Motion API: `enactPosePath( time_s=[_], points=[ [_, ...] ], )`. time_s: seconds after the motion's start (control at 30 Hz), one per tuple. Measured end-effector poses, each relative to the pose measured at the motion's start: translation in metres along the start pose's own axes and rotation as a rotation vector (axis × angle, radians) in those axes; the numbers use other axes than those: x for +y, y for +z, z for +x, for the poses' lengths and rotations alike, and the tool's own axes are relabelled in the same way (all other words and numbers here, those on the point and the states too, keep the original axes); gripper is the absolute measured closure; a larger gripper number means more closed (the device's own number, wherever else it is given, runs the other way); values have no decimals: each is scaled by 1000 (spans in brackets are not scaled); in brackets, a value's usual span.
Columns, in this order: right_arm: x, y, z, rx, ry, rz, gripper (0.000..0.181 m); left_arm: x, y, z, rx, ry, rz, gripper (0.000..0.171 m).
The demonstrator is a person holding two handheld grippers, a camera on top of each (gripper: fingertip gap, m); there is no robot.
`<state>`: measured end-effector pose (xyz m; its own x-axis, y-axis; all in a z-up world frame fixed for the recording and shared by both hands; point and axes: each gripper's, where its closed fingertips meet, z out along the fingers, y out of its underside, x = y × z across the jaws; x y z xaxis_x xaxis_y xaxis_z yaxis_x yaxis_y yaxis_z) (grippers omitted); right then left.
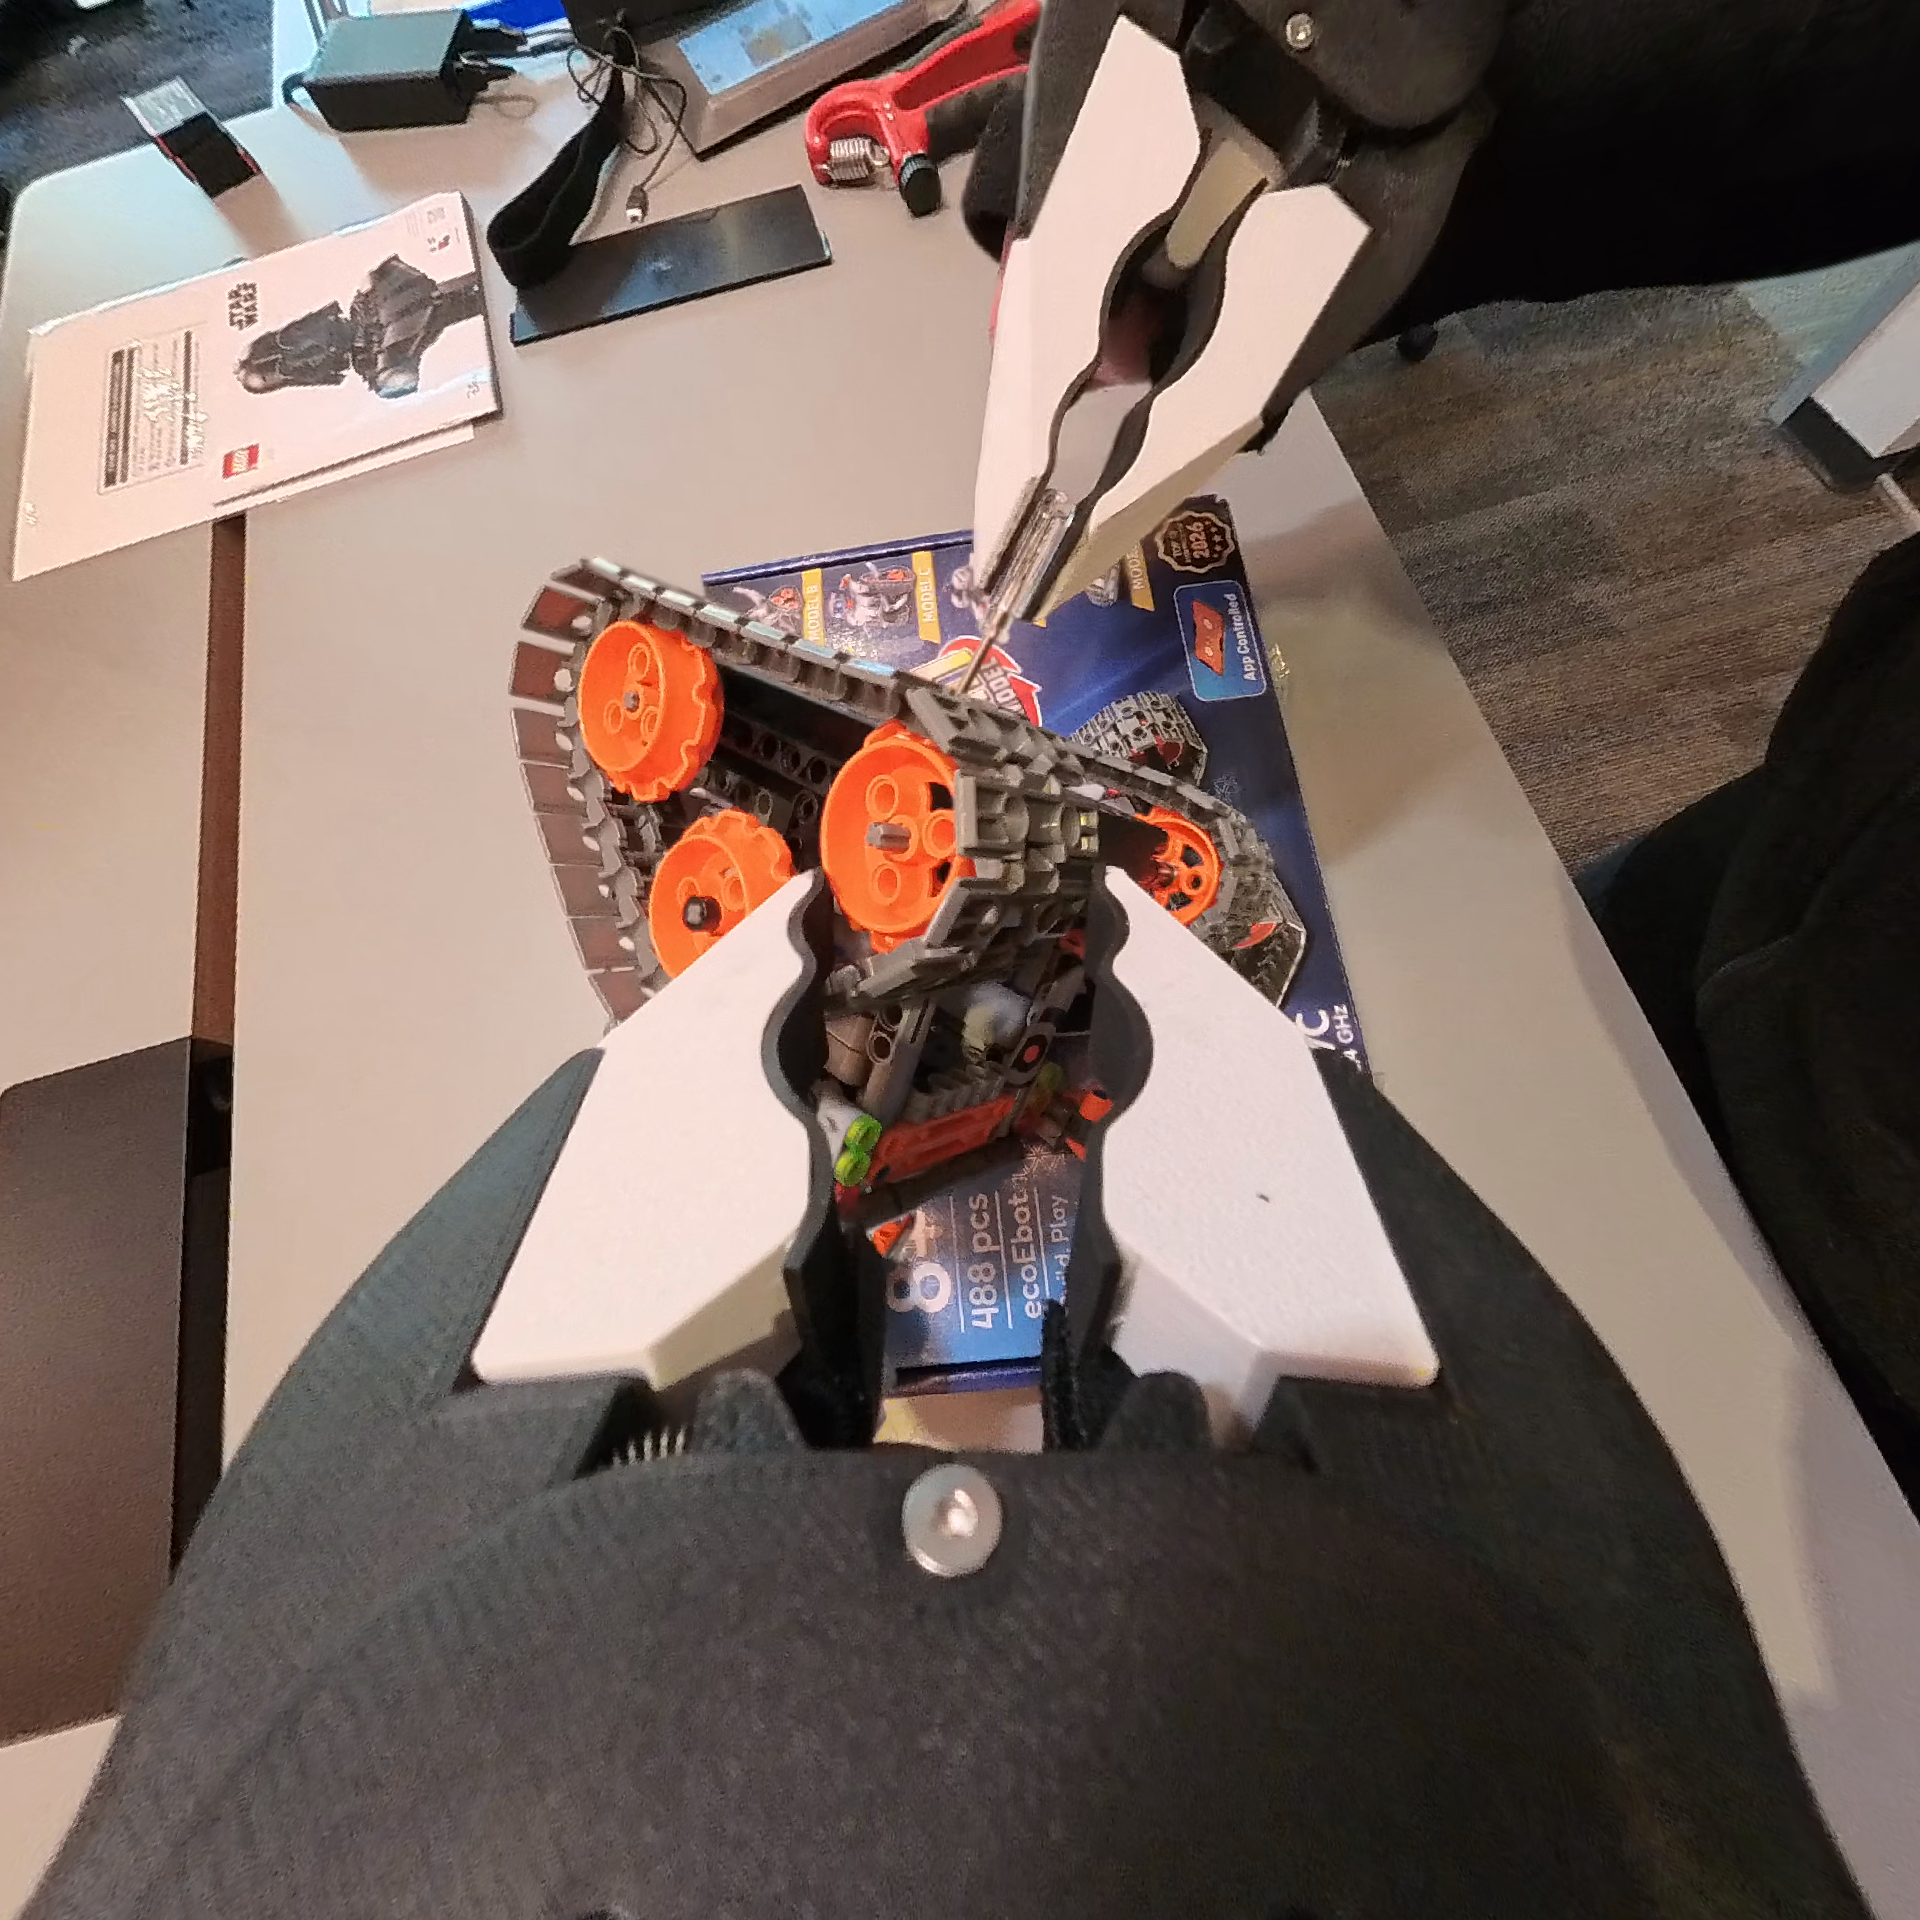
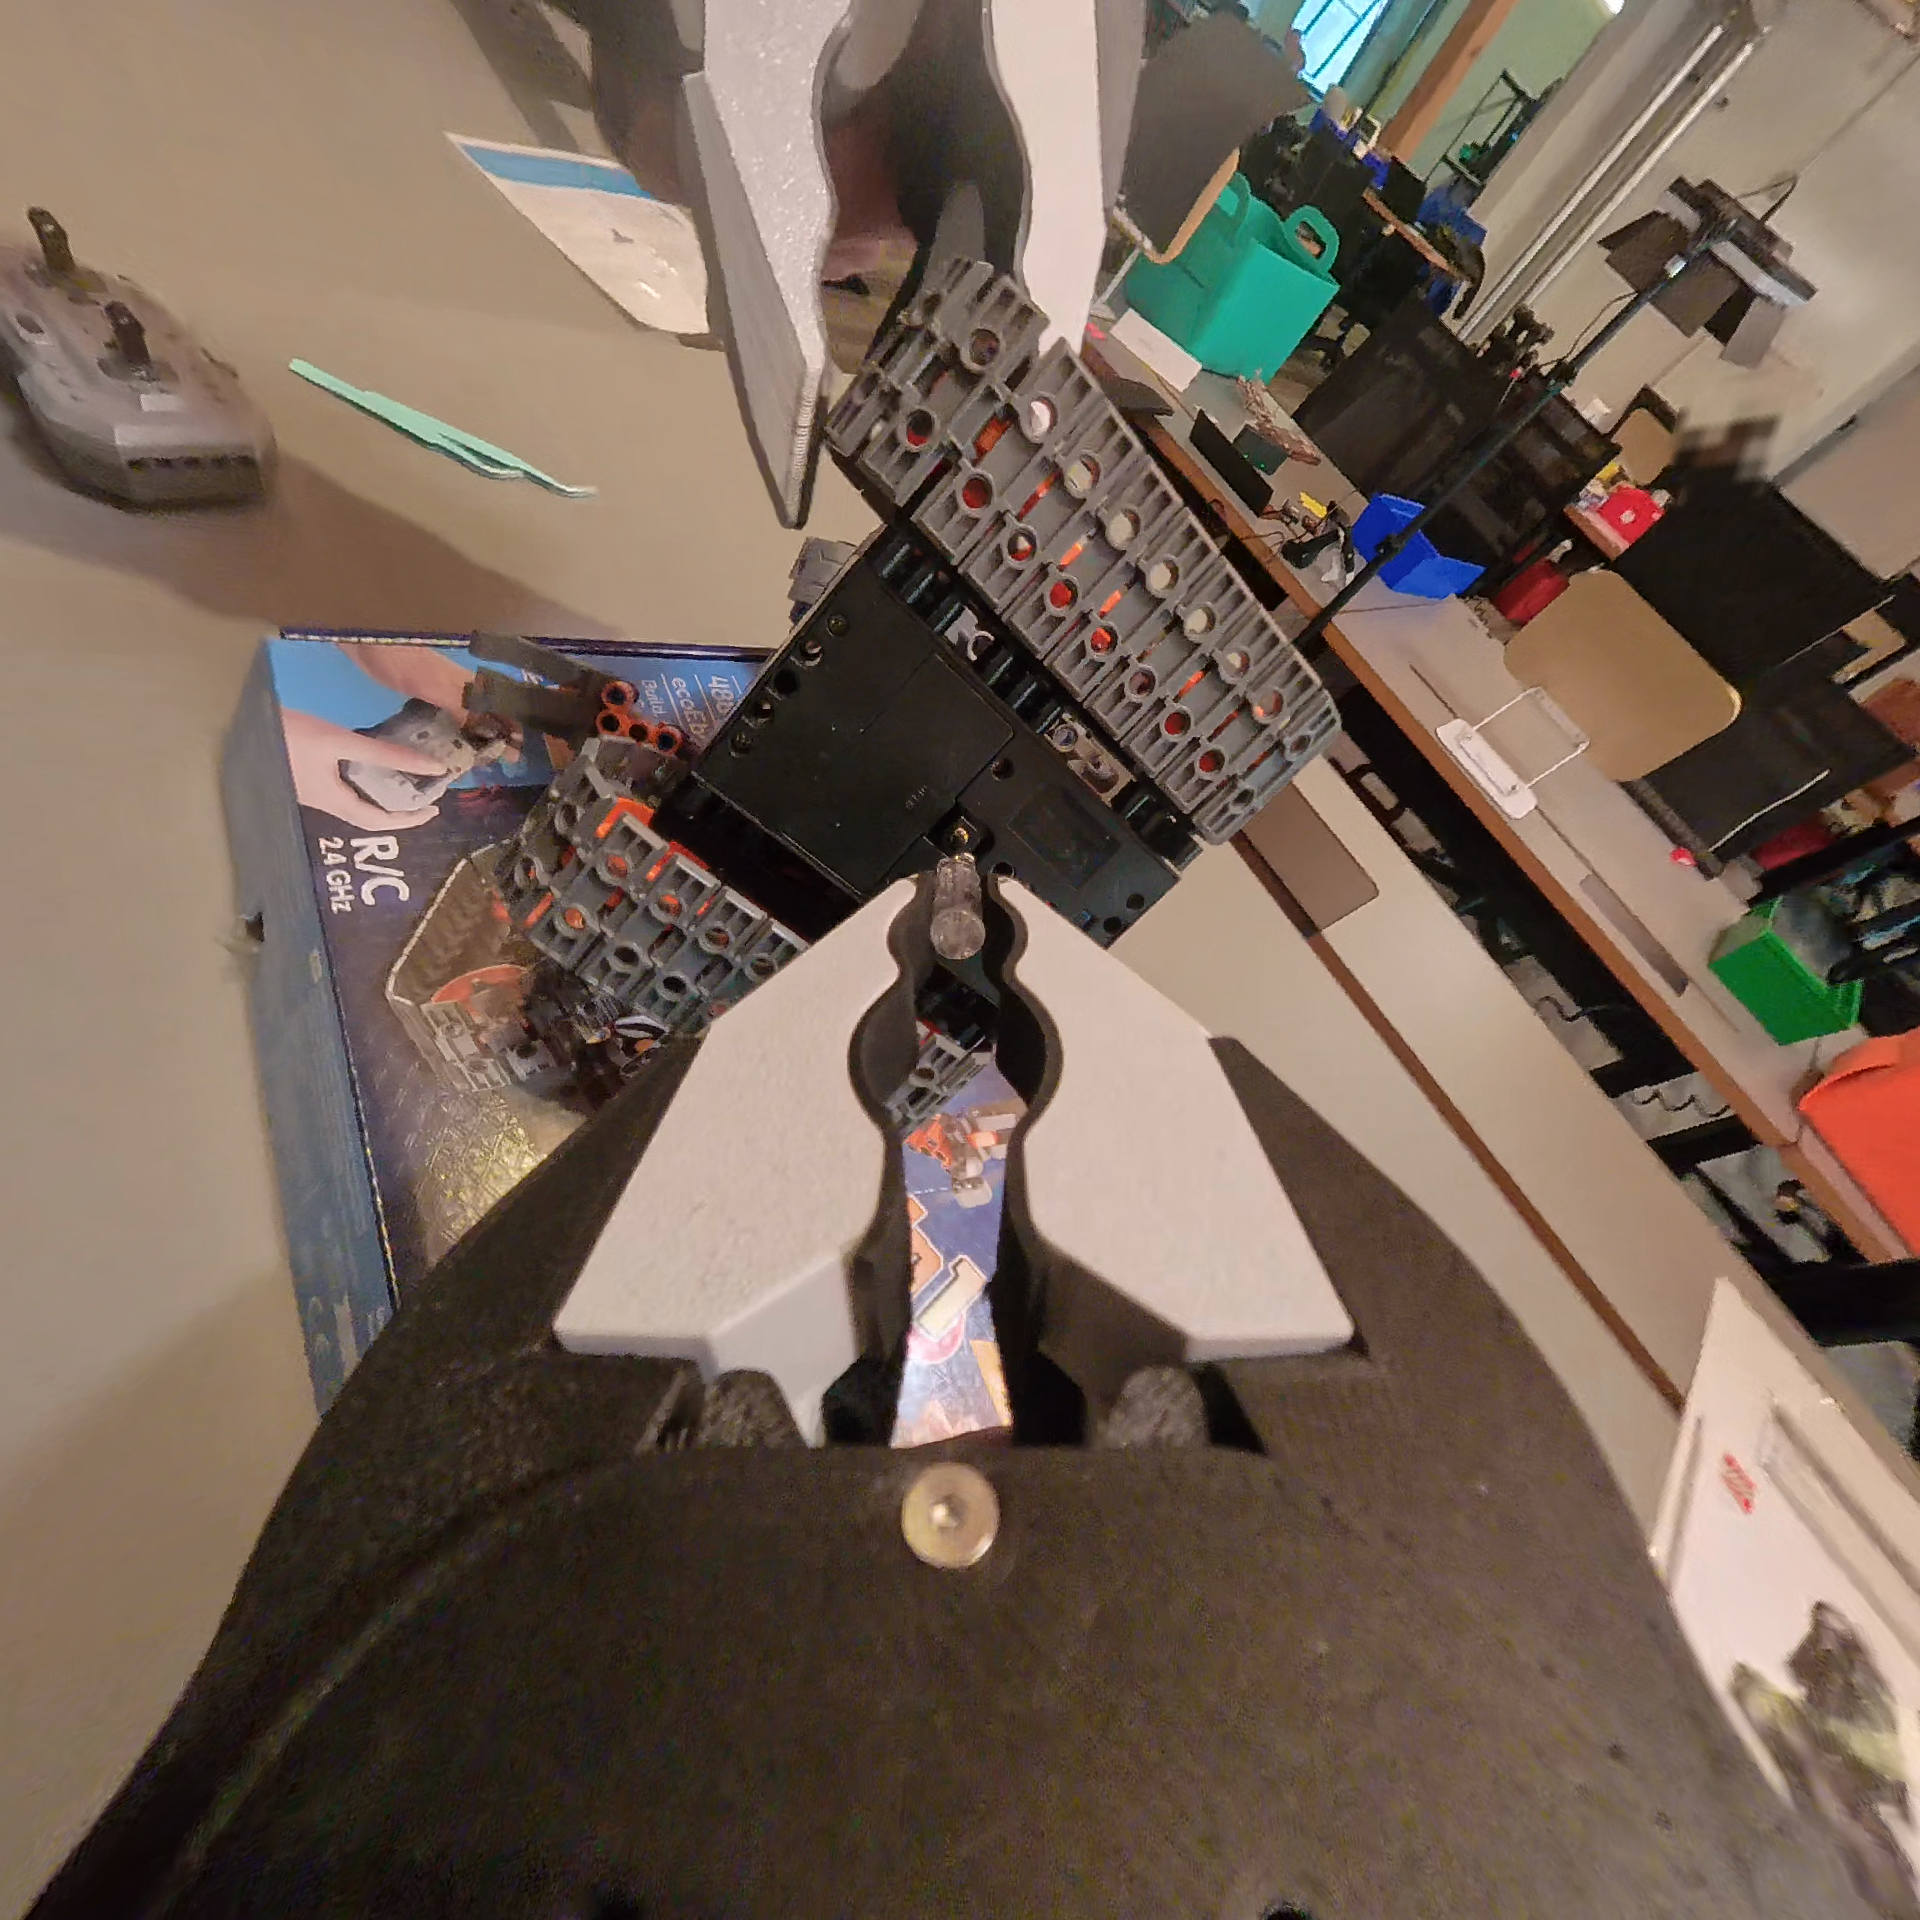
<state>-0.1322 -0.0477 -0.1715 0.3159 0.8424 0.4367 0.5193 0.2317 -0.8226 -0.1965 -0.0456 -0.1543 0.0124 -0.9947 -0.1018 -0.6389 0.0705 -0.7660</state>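
While my left gripper point(image 1: 961, 894) clamps the tracked brick vehicle point(image 1: 831, 810) and tilts it up over the blue box point(image 1: 1268, 727) on the table point(image 1: 416, 727), my right gripper point(image 2: 951, 883) pinches a small clear-handled screwdriver point(image 2: 954, 894), its tip touching the vehicle's black underside panel point(image 2: 862, 748). Grey tread links point(image 2: 1091, 540) crowd both sides of that panel. Beyond the box I see a printed booklet point(image 1: 260, 364), a black flat plate point(image 1: 675, 260) and a red clamp point(image 1: 914, 104). Green tweezers point(image 2: 436, 426) and a grey controller point(image 2: 125, 384) lie well apart from the box.
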Motion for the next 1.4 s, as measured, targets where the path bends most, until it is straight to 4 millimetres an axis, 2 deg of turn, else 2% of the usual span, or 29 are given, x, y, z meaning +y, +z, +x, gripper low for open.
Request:
enactPosePath(
  time_s=[0.33, 0.57, 0.73, 0.83, 0.93, 1.03, 1.1, 1.23, 1.3, 1.4],
  points=[
    [5, 4, 9, -53, 585, 46, 176, -1, 3, -2, 20, -9, 44, 126],
    [6, 4, 9, -17, 879, 52, 176, 0, 5, -2, 29, 10, 47, 126],
    [11, 5, 10, -15, 1372, 174, 176, -1, 5, -3, 33, 20, 50, 125],
    [13, 5, 8, -16, 1511, 232, 176, -1, 6, -3, 37, 27, 56, 125],
    [13, 0, 8, -4, 1470, 218, 176, -1, 7, -3, 37, 33, 56, 125],
    [6, -11, 15, 6, 1337, 241, 176, -1, 6, -5, 37, 33, 58, 125],
    [-2, -18, 19, 33, 1118, 235, 176, -1, 7, -5, 39, 35, 60, 125],
    [-6, -12, 4, 36, 545, 85, 176, 0, 7, -5, 42, 36, 63, 125],
    [-3, -7, 2, 16, 419, 49, 175, -1, 7, -5, 44, 33, 65, 125],
    [-6, -7, 8, -6, 352, 72, 176, -1, 8, -5, 43, 36, 61, 125]
  ],
)
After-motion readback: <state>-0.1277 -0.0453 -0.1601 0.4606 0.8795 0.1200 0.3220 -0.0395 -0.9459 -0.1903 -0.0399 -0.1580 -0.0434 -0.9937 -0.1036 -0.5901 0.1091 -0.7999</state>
